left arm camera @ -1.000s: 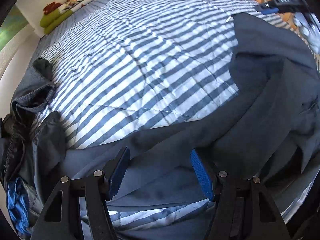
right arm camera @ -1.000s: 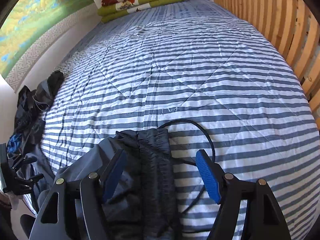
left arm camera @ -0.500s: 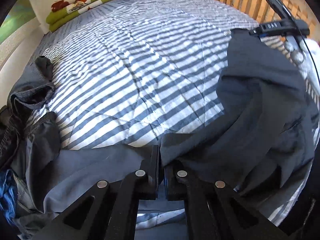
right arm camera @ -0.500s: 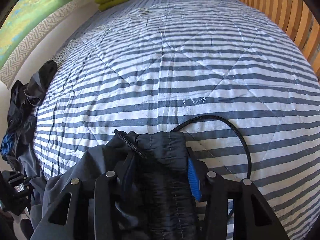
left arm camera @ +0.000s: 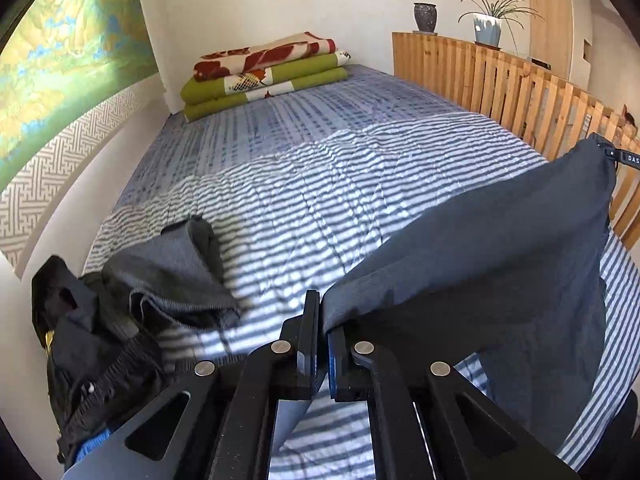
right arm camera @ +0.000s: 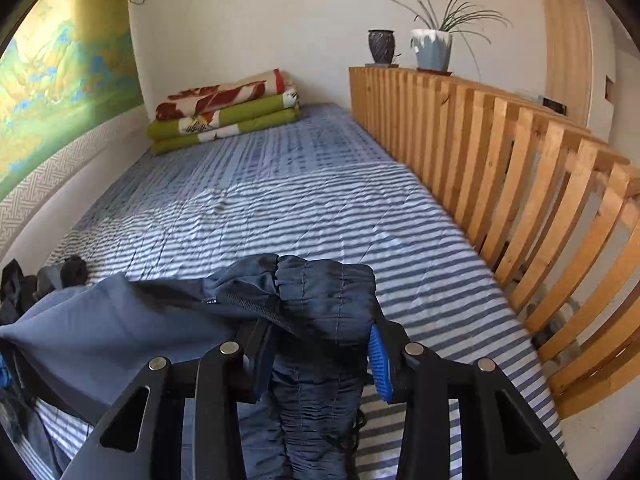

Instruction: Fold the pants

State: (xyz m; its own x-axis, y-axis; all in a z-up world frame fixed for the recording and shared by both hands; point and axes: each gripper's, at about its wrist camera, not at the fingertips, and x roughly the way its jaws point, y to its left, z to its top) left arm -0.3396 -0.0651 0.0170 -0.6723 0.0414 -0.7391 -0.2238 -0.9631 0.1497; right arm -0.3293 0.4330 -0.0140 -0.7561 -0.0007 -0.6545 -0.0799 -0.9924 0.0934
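The left hand-held gripper (left arm camera: 323,332) is closed tight on a thin edge of the dark pants (left arm camera: 500,248). The right hand-held gripper (right arm camera: 320,344) pinches the bunched, stretchy waistband of the pants (right arm camera: 324,300) between its fingers, and one blue pad (right arm camera: 379,362) shows beside the cloth. The pants hang up in the air between the two grippers, above the near end of the bed (left arm camera: 320,184). In the left view the cloth spreads like a big sheet to the right, and its far corner reaches up near the wooden railing (left arm camera: 520,84).

The striped blanket is bare across the middle and far part of the bed, so there is lots of flat room there. A pile of other dark clothes (left arm camera: 152,276) sits at the left edge, close to the wall. Folded blankets (right arm camera: 224,112) lie stacked at the far end. The wooden railing (right arm camera: 500,160) runs all along the right edge of the bed. Two pots (right arm camera: 432,50) stand on top of it, far back.
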